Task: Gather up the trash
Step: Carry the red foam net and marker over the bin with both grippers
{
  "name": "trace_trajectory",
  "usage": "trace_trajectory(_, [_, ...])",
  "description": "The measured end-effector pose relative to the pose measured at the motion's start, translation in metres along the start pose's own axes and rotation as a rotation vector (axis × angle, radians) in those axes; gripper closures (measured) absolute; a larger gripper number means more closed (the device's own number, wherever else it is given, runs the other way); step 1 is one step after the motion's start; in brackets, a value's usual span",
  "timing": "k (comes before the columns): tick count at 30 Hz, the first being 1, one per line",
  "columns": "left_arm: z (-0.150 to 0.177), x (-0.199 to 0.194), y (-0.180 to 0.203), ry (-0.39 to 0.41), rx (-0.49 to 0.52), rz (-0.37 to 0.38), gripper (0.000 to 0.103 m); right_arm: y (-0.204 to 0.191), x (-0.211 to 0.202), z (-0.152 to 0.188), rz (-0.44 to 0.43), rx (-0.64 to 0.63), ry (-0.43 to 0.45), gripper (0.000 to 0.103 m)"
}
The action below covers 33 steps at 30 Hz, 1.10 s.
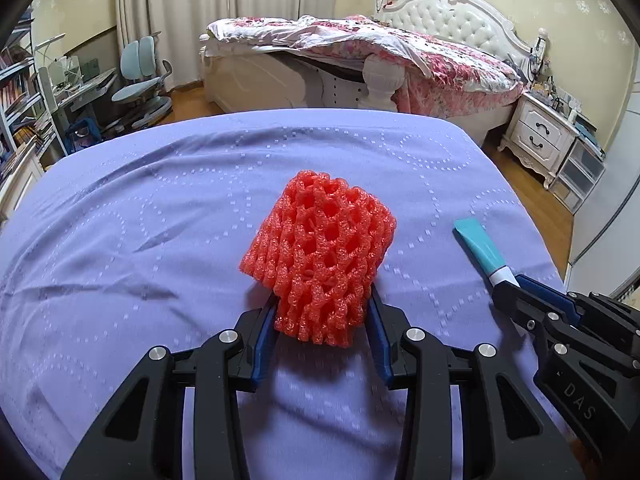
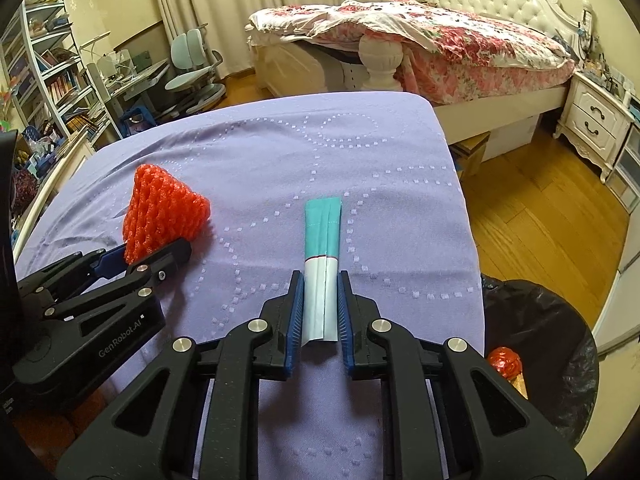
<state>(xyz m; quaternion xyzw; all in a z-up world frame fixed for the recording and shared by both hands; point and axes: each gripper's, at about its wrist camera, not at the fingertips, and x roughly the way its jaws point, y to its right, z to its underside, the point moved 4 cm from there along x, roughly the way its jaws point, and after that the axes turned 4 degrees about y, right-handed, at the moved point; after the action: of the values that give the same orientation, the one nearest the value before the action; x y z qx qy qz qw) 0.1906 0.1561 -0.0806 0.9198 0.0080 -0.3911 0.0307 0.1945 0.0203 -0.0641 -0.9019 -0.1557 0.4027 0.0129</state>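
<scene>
The left tool (image 1: 322, 312) pinches the red foam net (image 1: 320, 256) above the purple counter (image 1: 160, 208). The right tool (image 2: 320, 304) clamps the teal wrapper (image 2: 322, 264); seemingly lightly, so it could slip short of the black bin (image 2: 540, 320).

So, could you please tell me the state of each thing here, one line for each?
Left gripper: shut on the red foam net.
Red foam net: gripped at its near end.
Right gripper: shut on the teal and white wrapper.
Teal and white wrapper: folded flat, gripped at its white end.
Black trash bag: open, with a red item already inside.
Purple cloth: spread out, slightly wrinkled.
</scene>
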Motion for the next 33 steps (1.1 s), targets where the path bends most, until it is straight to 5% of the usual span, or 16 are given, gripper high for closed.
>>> trace_trajectory(33, [0.048,-0.084,0.044,0.078,-0.047,0.003,0.063,0.016,-0.106,0.064,-0.012,0.007,0.082,0.087])
